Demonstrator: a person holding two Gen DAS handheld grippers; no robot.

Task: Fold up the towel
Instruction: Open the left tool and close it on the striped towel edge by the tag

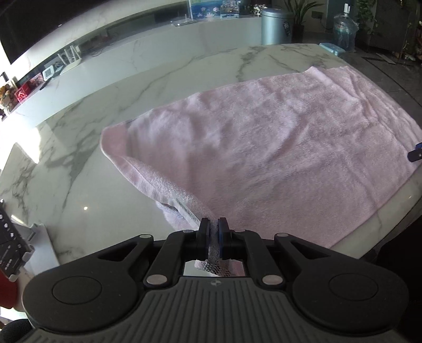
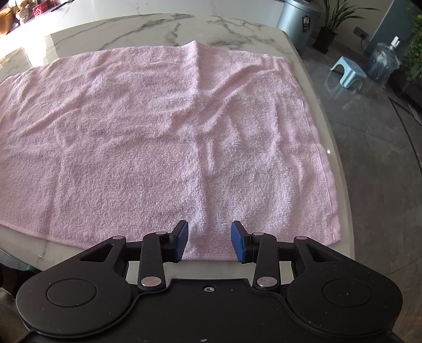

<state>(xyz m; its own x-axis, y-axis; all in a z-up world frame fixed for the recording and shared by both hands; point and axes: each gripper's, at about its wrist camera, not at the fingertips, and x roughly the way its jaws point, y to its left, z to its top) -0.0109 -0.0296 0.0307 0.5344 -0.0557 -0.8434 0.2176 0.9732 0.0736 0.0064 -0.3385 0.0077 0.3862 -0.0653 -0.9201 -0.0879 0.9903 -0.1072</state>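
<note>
Pink towel [image 2: 158, 132] spread on marble table [image 1: 79, 184]; left gripper [image 1: 214, 232] clamped on lifted near corner, right gripper [image 2: 209, 241] parted, empty over near hem.

A white marble table [image 2: 147, 23] with grey veins carries a pink towel [image 2: 158, 132], spread nearly flat with soft wrinkles. The towel's right edge runs along the table's rounded right rim; its near edge lies close to the near rim. At the left, one towel corner is lifted off the glossy, bare tabletop.
</note>
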